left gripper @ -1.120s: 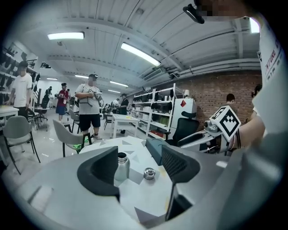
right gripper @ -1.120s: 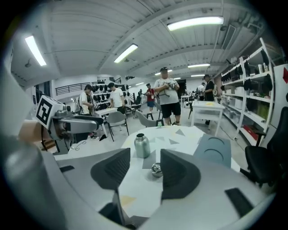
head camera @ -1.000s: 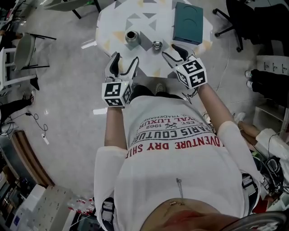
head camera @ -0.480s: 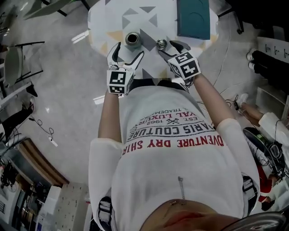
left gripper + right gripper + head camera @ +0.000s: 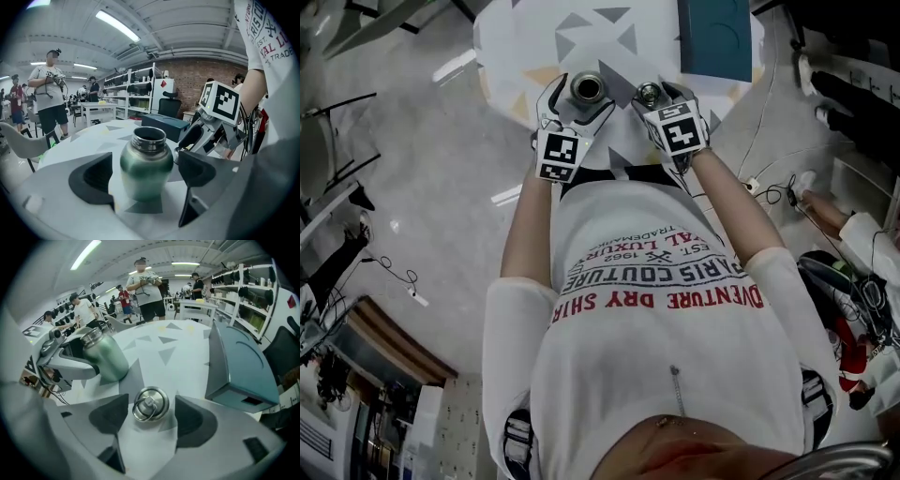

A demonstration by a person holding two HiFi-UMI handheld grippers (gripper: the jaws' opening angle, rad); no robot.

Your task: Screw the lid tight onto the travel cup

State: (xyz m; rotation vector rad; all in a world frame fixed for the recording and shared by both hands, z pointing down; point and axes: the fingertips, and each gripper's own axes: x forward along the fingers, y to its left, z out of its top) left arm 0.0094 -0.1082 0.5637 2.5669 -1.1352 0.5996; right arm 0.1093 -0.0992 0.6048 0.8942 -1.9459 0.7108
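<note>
My left gripper [image 5: 577,101] has just been opening its jaws, and they now stand wide apart. The green steel travel cup [image 5: 146,164] stands upright between them on the white patterned table [image 5: 525,42]. Neither pad presses on it. A clear strip of table shows between the cup and the left pad [image 5: 93,177], and a narrower gap shows on the side of the right pad [image 5: 197,169]. The cup's mouth is open and faces up, rising above both pads.

My right gripper [image 5: 662,94] has also just been opening its jaws, and they too are spread wide. The round steel lid [image 5: 150,404] lies flat on the table between its fingers, ring handle up. It sits out toward the fingertips, with bare table on either side, so neither pad [image 5: 110,420] touches it.

From the right gripper, the cup stands beyond and outside the left finger, framed by my other gripper's fingers. A teal case [image 5: 243,366] lies on the table just outside and beyond the right finger. The lid and the cup are near each other but apart, each inside its own open pair of fingers.
</note>
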